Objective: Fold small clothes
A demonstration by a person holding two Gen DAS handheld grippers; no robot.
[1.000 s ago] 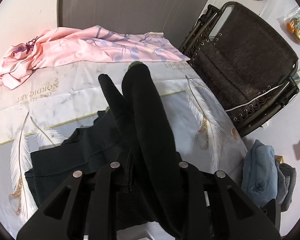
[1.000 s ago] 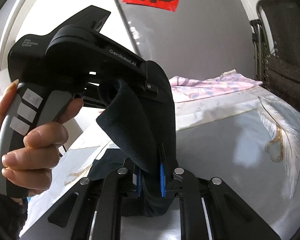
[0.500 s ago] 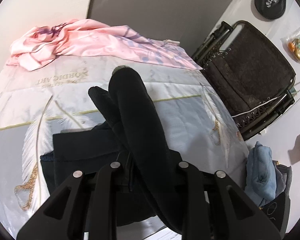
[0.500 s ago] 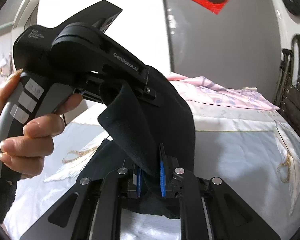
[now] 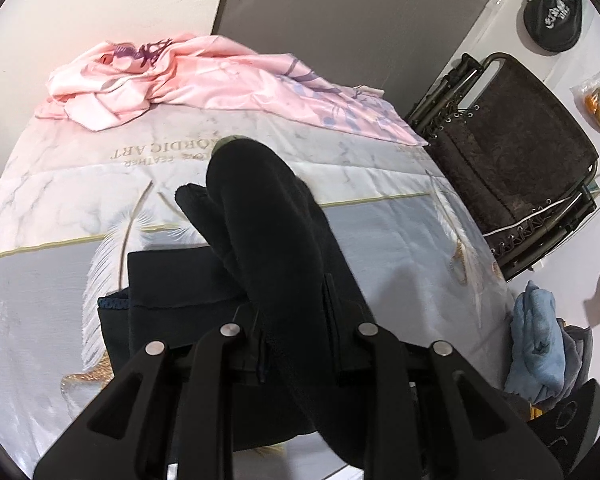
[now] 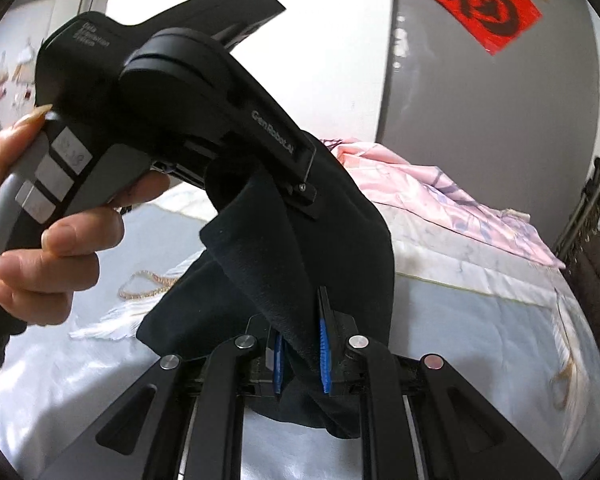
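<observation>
Both tools clamped on the black garment [image 5: 284, 280]: the left tool [image 5: 296, 344] and right tool [image 6: 300, 356] hold its edge up, the rest draped on the bed [image 5: 388, 240] below, pink cloth [image 5: 188, 76] far behind.

One black garment [image 5: 268, 248], one pink sheet [image 5: 204, 76], two tools, one folding chair [image 5: 520, 168], one cap [image 5: 552, 20]
</observation>
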